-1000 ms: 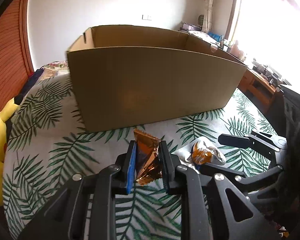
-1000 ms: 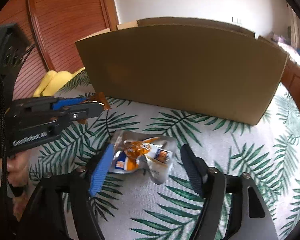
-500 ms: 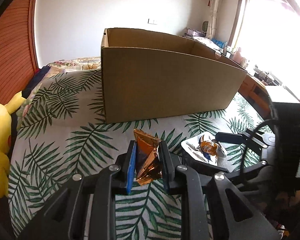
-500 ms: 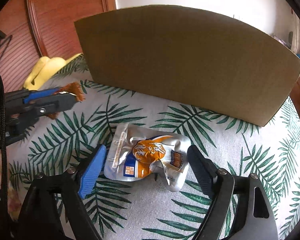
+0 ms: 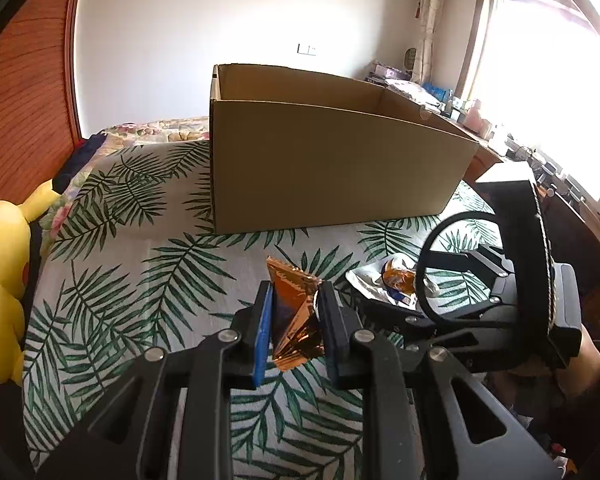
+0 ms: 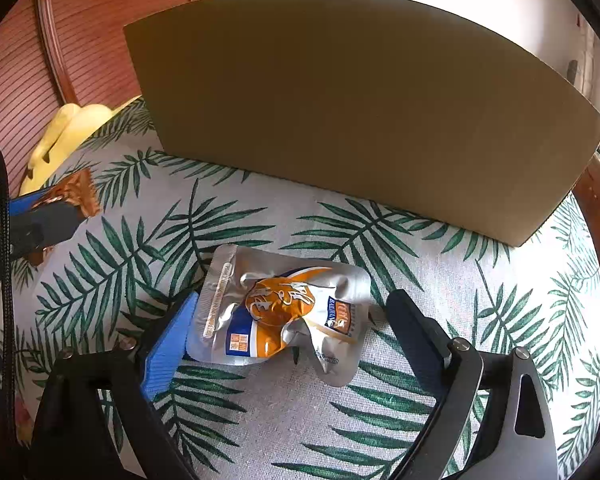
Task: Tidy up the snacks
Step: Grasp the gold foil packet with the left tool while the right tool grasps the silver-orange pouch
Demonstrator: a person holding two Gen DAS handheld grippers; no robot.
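Palm-leaf bedding carries everything, with a wooden slatted wall behind and a bright window to one side. Over the last second the right tool has dropped closer over the silver-and-orange snack pouch; its jaws are opening, and the pouch lies flat on the bed between the blue pad and the black one, neither pressing it. I judge that a grasp is being lined up, not made. The left tool stays clamped on a crumpled copper foil packet, held clear of the bed. Meanwhile the cardboard box now shows its open top from the left wrist, suggesting the packet is bound for it. Writing on the pouch is too small and creased to read; the box is unmarked.
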